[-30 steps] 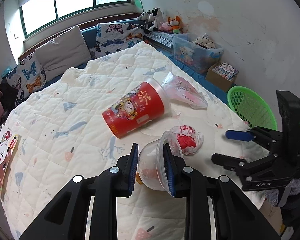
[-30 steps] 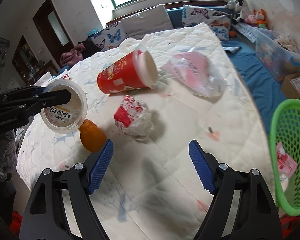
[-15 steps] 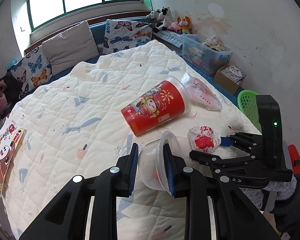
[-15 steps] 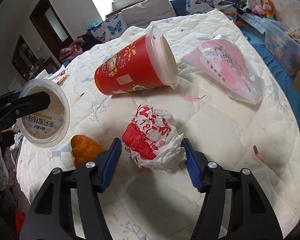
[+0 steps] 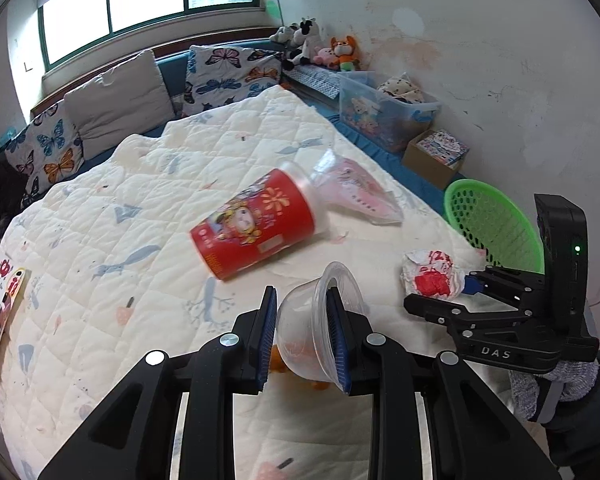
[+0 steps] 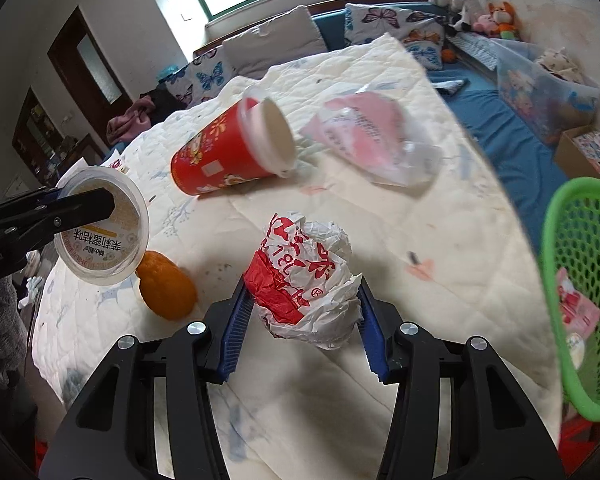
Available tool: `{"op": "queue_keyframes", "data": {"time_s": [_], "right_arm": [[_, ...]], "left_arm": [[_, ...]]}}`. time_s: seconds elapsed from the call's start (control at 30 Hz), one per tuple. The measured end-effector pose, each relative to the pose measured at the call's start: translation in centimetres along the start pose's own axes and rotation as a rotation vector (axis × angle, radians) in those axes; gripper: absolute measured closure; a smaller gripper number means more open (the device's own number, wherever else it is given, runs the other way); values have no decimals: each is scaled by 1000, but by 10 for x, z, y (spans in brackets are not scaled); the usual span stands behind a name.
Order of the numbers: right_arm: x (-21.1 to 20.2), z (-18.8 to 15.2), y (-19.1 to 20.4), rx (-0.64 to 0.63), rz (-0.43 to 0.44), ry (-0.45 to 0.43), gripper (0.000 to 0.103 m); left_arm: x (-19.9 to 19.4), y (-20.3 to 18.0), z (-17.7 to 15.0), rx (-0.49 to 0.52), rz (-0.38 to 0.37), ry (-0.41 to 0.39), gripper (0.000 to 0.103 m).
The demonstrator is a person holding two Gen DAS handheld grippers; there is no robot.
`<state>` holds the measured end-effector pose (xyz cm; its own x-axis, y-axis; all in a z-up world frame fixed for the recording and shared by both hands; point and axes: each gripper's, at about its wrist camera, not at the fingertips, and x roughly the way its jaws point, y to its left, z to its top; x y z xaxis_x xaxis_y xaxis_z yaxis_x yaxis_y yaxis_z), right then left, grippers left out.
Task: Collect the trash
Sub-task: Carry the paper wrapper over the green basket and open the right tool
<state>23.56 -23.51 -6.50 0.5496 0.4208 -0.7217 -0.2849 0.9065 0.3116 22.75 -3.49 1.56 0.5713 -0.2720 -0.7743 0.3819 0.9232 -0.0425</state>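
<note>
My left gripper (image 5: 302,332) is shut on the rim of a clear plastic tub (image 5: 300,344), held on its side above the quilt; the right wrist view shows its printed bottom (image 6: 100,248). A crumpled red-and-white wrapper (image 6: 304,280) sits between the blue pads of my right gripper (image 6: 302,320), whose jaws are closing with both pads against the paper. An orange piece of fruit or peel (image 6: 166,290) lies just left of it. Farther back a red paper cup (image 5: 256,228) lies on its side beside a clear-and-pink plastic bag (image 5: 356,196).
A green mesh basket (image 6: 580,280) with some trash inside stands off the bed's right edge. Pillows (image 5: 120,104) line the far end. A clear storage box (image 5: 380,116) and a cardboard box (image 5: 436,156) sit by the wall. A picture book (image 5: 0,300) lies at the left edge.
My right gripper moved forward over the crumpled wrapper and its jaws narrowed from wide apart to touching it. The left gripper kept the tub the whole time.
</note>
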Motion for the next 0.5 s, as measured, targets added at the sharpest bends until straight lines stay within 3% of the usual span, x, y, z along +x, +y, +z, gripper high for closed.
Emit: {"op": "queue_keyframes", "data": {"time_s": [0.5], "right_arm": [[-86, -35, -98, 104, -193, -69, 52]], "left_arm": [[20, -93, 25, 93, -133, -3, 78]]}}
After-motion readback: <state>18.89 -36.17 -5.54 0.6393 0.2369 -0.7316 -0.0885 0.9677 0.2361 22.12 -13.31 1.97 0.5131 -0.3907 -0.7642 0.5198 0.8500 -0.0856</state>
